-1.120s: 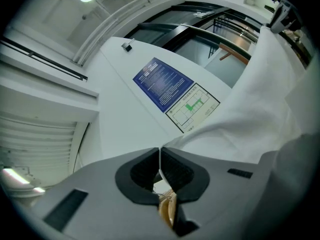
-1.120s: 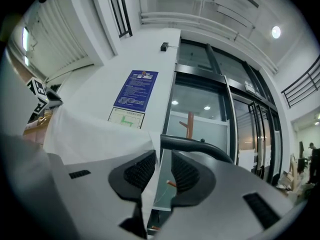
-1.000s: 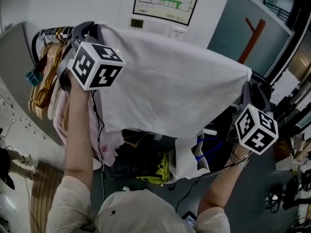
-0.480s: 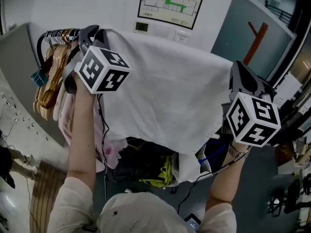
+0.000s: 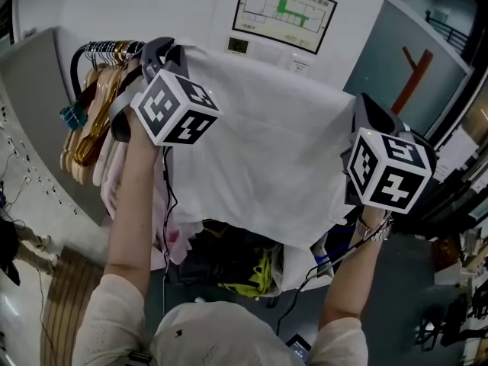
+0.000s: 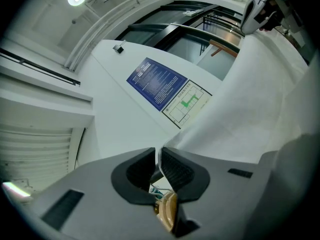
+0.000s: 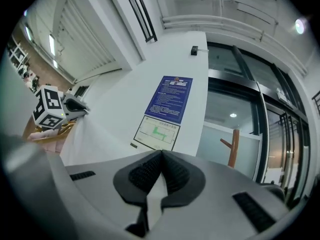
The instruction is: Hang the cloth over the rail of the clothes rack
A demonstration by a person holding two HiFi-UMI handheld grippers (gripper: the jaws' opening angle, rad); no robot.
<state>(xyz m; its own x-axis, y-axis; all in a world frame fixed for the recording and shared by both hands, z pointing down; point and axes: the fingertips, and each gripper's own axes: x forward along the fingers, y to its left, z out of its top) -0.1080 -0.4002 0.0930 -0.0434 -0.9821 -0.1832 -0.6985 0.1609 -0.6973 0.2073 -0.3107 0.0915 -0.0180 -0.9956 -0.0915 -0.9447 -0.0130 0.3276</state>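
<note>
A large white cloth (image 5: 267, 151) is stretched wide between my two raised grippers. My left gripper (image 5: 164, 49) is shut on its top left corner, right beside the hanger hooks on the rack's rail (image 5: 103, 49). In the left gripper view the left gripper (image 6: 159, 153) pinches the cloth's edge and the cloth (image 6: 250, 99) runs off to the right. My right gripper (image 5: 364, 107) is shut on the top right corner. The right gripper view shows that gripper (image 7: 161, 156) with white fabric (image 7: 154, 199) between its pads. The cloth hides the rest of the rail.
Wooden hangers (image 5: 88, 132) and a pink garment (image 5: 164, 212) hang at the rack's left end. A framed floor plan (image 5: 288, 10) is on the wall behind. A wooden coat stand (image 5: 412, 78) is at the right. Dark clutter with a yellow item (image 5: 259, 269) lies under the cloth.
My right gripper rose from below the cloth's right corner, came in to the left and shut on that corner. The left gripper kept its grip on the cloth.
</note>
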